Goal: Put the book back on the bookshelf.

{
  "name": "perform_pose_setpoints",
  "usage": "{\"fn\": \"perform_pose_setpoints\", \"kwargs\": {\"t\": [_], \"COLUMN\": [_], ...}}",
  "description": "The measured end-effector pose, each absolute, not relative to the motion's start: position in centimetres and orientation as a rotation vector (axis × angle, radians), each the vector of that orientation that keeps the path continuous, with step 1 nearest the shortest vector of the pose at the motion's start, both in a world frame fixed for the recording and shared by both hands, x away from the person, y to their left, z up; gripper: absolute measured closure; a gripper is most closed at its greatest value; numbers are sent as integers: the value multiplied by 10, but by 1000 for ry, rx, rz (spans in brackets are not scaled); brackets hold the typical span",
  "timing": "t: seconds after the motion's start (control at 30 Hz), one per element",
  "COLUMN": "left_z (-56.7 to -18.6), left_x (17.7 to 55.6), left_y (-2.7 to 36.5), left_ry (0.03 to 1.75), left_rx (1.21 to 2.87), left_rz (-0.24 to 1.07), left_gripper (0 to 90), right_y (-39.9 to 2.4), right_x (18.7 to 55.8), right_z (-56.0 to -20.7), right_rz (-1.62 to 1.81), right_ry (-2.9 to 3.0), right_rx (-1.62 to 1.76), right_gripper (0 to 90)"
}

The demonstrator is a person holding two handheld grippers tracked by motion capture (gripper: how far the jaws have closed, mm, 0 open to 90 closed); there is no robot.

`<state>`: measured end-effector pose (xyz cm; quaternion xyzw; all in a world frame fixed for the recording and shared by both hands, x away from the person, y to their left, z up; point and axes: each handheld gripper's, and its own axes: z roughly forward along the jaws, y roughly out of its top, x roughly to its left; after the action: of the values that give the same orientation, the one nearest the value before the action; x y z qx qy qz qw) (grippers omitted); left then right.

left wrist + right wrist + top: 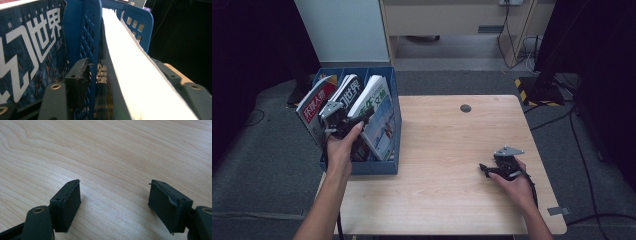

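We are letting go of the magazine in the right slot of the blue rack at left of frame, left gripper spread around it, right gripper spread over the bare table; next we should draw back clear.

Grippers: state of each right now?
Left gripper: open, jaws straddling the magazine in the blue file rack, not pressing it.
Right gripper: open, empty, over the table.
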<state>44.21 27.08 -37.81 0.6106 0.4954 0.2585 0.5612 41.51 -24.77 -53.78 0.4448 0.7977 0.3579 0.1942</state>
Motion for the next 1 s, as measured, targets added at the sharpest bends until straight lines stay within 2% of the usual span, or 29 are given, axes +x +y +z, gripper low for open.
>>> {"fn": "perform_pose_setpoints", "kwargs": {"t": [0.23,0.47,0.57,1.0], "left_z": [-379,-380,-381,-384], "left_x": [438,434,431,424], "left_y": [271,272,272,272], "left_ry": [1147,1133,1149,1133], "left_rx": [1444,1475,1439,1495], "left_rz": [602,594,545,559], "left_gripper": [296,290,288,278], "right_y": [-248,-248,-248,-248], "right_x": [415,415,415,415], "right_z": [-538,-538,-538,-538], "right_rz": [1004,1004,1004,1004], "right_ry": [2237,2237,2238,2237], "right_rx": [1248,1248,1248,1248], "right_gripper": [256,255,255,255]}}
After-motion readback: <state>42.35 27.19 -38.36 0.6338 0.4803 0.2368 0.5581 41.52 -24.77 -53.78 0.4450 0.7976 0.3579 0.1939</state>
